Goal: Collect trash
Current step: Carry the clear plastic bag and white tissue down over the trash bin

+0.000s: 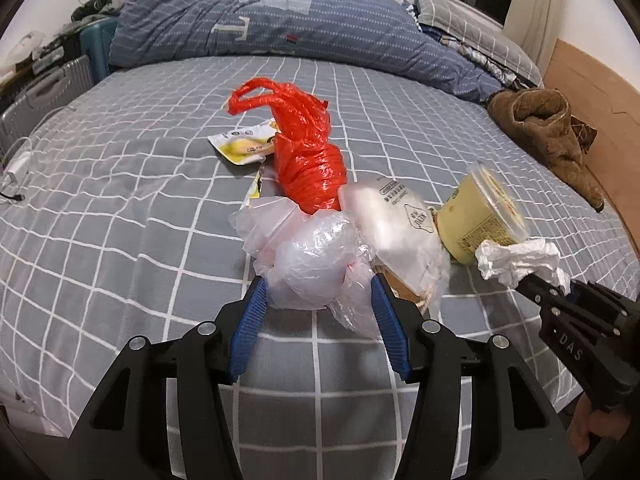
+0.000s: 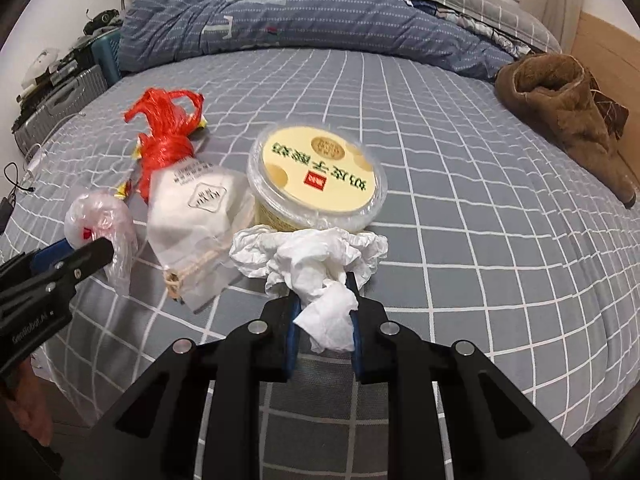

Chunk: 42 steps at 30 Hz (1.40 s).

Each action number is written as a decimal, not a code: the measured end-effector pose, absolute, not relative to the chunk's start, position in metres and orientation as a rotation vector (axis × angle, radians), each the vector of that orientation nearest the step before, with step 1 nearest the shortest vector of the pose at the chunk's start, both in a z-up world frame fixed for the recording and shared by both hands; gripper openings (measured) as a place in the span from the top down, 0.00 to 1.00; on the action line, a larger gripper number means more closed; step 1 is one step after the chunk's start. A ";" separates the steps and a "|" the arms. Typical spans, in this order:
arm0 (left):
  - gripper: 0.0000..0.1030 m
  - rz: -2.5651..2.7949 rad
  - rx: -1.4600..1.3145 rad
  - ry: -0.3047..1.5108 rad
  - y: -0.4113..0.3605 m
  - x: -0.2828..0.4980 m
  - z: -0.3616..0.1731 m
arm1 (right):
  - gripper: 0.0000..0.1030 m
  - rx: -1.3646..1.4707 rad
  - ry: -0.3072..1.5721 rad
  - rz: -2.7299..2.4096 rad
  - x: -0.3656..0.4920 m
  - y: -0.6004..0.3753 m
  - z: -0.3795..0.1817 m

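On the grey checked bed sheet [image 1: 120, 216] lies a pile of trash. My left gripper [image 1: 316, 284] is shut on a crumpled clear plastic bag [image 1: 312, 264], held just above the sheet; both also show in the right wrist view, gripper [image 2: 100, 252] and bag [image 2: 100, 216]. My right gripper [image 2: 324, 292] is shut on a crumpled white tissue [image 2: 312, 256], also visible as gripper [image 1: 532, 280] and tissue [image 1: 516, 260]. Beyond them lie a red plastic bag [image 1: 308, 152], a white packet [image 2: 192, 216], a yellow lidded tub [image 2: 320, 168] and a yellow snack wrapper [image 1: 244, 144].
A rumpled blue quilt [image 1: 280, 24] and pillows fill the head of the bed. A brown furry boot [image 2: 568, 104] lies at the right by the wooden board [image 1: 592, 92]. A grey suitcase [image 1: 40, 96] stands off the left side, with a charger cable [image 1: 16, 172] on the sheet.
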<state>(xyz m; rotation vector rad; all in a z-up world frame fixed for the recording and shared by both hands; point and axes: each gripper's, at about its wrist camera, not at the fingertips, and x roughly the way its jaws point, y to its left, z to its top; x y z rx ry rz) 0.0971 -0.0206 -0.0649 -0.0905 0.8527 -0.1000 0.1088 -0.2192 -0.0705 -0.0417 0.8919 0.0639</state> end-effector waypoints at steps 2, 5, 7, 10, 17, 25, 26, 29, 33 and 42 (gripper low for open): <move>0.49 -0.095 -0.083 0.844 -0.021 0.092 -0.064 | 0.82 -0.040 0.883 0.070 0.105 -0.217 -0.068; 0.49 -0.096 -0.075 0.837 -0.023 0.082 -0.063 | 0.82 -0.053 0.875 0.075 0.099 -0.212 -0.068; 0.49 -0.097 -0.071 0.832 -0.022 0.075 -0.061 | 0.82 -0.054 0.874 0.079 0.096 -0.211 -0.068; 0.49 -0.094 -0.073 0.833 -0.021 0.066 -0.061 | 0.82 -0.056 0.863 0.081 0.089 -0.208 -0.065; 0.49 -0.085 -0.053 0.817 -0.024 0.049 -0.056 | 0.82 -0.068 0.852 0.082 0.070 -0.202 -0.062; 0.49 -0.075 -0.056 0.815 -0.020 0.033 -0.054 | 0.82 -0.054 0.838 0.086 0.048 -0.202 -0.055; 0.49 -0.073 -0.057 0.817 -0.020 0.031 -0.054 | 0.82 -0.053 0.837 0.087 0.046 -0.202 -0.054; 0.49 -0.065 -0.056 0.827 -0.017 0.023 -0.055 | 0.82 -0.053 0.834 0.094 0.040 -0.199 -0.052; 0.49 -0.059 -0.057 0.836 -0.014 0.012 -0.058 | 0.84 -0.060 0.829 0.100 0.027 -0.195 -0.050; 0.49 -0.063 -0.062 0.850 -0.014 -0.013 -0.062 | 0.84 -0.058 0.829 0.108 -0.003 -0.193 -0.048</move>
